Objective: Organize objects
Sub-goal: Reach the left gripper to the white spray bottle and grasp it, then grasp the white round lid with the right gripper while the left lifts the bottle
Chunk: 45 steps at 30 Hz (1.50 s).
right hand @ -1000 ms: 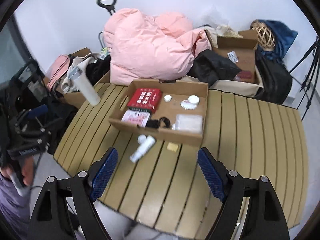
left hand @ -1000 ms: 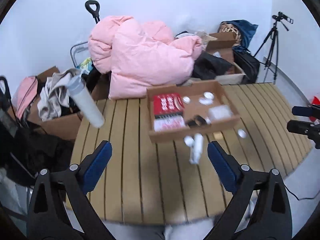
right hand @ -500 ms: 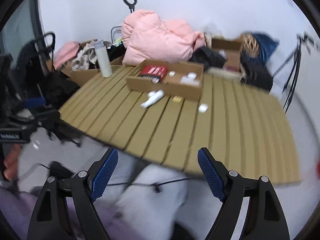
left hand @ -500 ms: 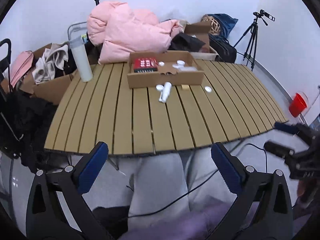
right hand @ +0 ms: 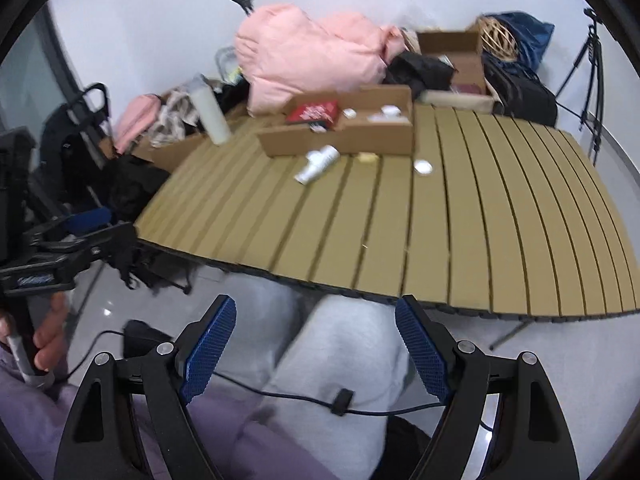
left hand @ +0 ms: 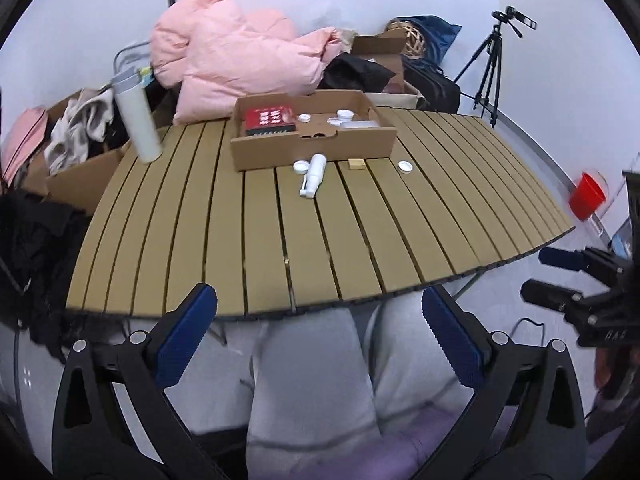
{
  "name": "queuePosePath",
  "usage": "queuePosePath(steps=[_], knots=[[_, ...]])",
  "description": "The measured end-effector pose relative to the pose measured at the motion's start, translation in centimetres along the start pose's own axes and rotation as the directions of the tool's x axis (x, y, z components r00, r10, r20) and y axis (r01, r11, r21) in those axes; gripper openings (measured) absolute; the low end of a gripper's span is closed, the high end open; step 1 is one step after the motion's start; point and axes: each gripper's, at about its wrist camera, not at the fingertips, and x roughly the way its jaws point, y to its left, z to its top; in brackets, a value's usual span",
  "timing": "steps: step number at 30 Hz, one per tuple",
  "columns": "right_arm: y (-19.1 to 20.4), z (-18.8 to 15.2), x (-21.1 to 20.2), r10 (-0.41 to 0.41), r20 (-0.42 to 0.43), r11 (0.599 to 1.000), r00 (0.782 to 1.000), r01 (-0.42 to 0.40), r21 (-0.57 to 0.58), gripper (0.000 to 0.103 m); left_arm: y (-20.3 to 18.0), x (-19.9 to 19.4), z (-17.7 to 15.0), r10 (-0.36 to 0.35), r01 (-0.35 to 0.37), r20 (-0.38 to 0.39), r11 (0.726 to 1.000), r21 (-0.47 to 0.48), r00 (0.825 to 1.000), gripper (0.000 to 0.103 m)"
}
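A shallow cardboard tray [left hand: 312, 152] [right hand: 352, 140] stands on the slatted table, holding a red box [left hand: 270, 118] and small white jars. In front of it lie a white bottle [left hand: 314, 174] [right hand: 320, 162], a white lid [left hand: 301, 166], a small yellow block [left hand: 356, 164] and a white cap [left hand: 405, 166] [right hand: 423, 167]. My left gripper [left hand: 320, 328] is open and empty, off the table's near edge above the person's lap. My right gripper [right hand: 316, 336] is open and empty, also off the near edge.
A tall white tumbler [left hand: 138, 120] stands at the table's left. A pink quilt [left hand: 240, 60], boxes, bags and clothes pile behind. A tripod [left hand: 492, 68] and a red cup [left hand: 586, 196] are at the right. A cable [right hand: 300, 396] crosses the lap.
Both grippers have pulled back from above the table to beyond its near edge, over the lap. Both stayed open. The objects on the table have not moved.
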Motion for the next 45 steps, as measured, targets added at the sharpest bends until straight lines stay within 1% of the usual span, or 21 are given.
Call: queuePosePath(steps=[2,5,7,8,9,13,16,18,22,24,25,26,27,28,29,31,32,35,38,41,45], knots=[[-1.2,0.6,0.9,-0.007,0.018,1.0,1.0,0.006,0.025,0.085,0.2,2.0,0.7,0.007,-0.007,0.002,1.0,-0.007,1.0,0.101],[-2.7,2.0,2.1,-0.059,0.063,0.998,0.996,0.057,0.029,0.084,0.5,4.9,2.4,-0.005,0.006,0.02,1.0,-0.019,1.0,0.099],[-3.5,3.2,3.4,-0.085,0.082,0.996,0.993,0.084,0.02,0.084,0.8,7.0,3.9,0.0,0.0,0.028,1.0,-0.023,1.0,0.094],[-3.9,3.9,4.2,-0.097,0.091,0.995,0.991,0.096,0.013,0.084,0.8,8.4,4.8,0.008,-0.007,0.021,1.0,-0.025,1.0,0.089],[-4.4,4.5,5.0,-0.104,0.089,0.995,0.991,0.103,0.009,0.084,0.7,10.0,5.8,0.007,-0.007,0.019,1.0,-0.013,1.0,0.086],[-6.7,7.8,9.5,-0.108,0.081,0.994,0.991,0.108,0.001,0.084,-0.3,16.4,9.0,-0.023,0.022,0.004,0.997,0.071,1.0,0.086],[-8.8,10.4,13.7,-0.157,0.057,0.987,0.986,0.158,-0.003,0.084,-1.0,20.8,10.6,0.044,-0.044,0.001,0.991,0.123,0.999,0.084],[-10.1,11.9,16.3,-0.171,0.049,0.985,0.984,0.172,-0.012,0.084,-0.8,23.7,11.4,0.068,-0.064,-0.031,0.99,0.124,0.997,0.074],[-12.0,14.3,20.8,-0.208,0.023,0.977,0.978,0.209,-0.041,0.083,-0.3,27.6,11.7,0.036,-0.025,-0.106,0.994,0.104,0.994,0.061],[-12.7,15.1,22.6,-0.193,0.005,0.98,0.981,0.193,-0.042,0.077,-0.4,28.7,11.5,0.055,-0.04,-0.129,0.993,0.115,0.99,0.048],[-12.9,15.3,23.4,-0.193,-0.003,0.98,0.981,0.193,-0.041,0.073,-0.3,29.0,11.4,0.064,-0.049,-0.137,0.993,0.109,0.989,0.043],[-13.1,15.5,24.2,-0.196,-0.009,0.98,0.98,0.196,-0.041,0.07,-0.3,29.1,11.3,0.03,-0.016,-0.147,0.995,0.095,0.989,0.029],[-13.2,15.6,24.8,-0.203,-0.015,0.978,0.979,0.203,-0.042,0.07,-0.3,29.1,11.2,0.009,0.005,-0.15,0.996,0.091,0.989,0.029],[-13.4,15.7,25.2,-0.209,-0.018,0.977,0.978,0.209,-0.041,0.065,-0.4,28.9,11.1,0.005,0.008,-0.143,0.996,0.094,0.99,0.029],[-13.6,15.6,25.5,-0.203,-0.021,0.979,0.979,0.203,-0.035,0.052,-0.7,28.8,10.9,0.012,0.003,-0.136,0.994,0.113,0.991,0.029],[-13.9,15.6,25.7,-0.182,-0.017,0.983,0.983,0.182,-0.017,0.04,-1.0,28.6,10.7,0.021,-0.002,-0.136,0.991,0.134,0.99,0.028],[-14.0,15.7,25.8,-0.183,-0.019,0.983,0.983,0.183,-0.015,0.032,-1.1,28.2,10.5,0.013,0.006,-0.141,0.991,0.132,0.99,0.024],[-13.8,15.5,25.1,-0.173,-0.021,0.985,0.985,0.174,0.004,0.032,-1.0,25.9,10.3,-0.021,0.034,-0.139,0.995,0.088,0.99,0.024],[-13.0,14.4,22.4,-0.152,0.004,0.988,0.988,0.152,0.026,0.032,-0.4,22.0,9.5,-0.054,0.057,-0.119,0.998,0.02,0.991,0.024],[-11.3,11.6,18.4,-0.124,0.023,0.992,0.992,0.123,0.042,0.032,0.2,17.8,7.8,-0.073,0.072,-0.082,0.997,-0.024,0.994,0.024],[-8.6,7.0,13.4,-0.096,0.022,0.995,0.995,0.095,0.04,0.032,1.0,13.4,5.9,-0.103,0.096,-0.068,0.991,-0.093,0.992,0.024]])
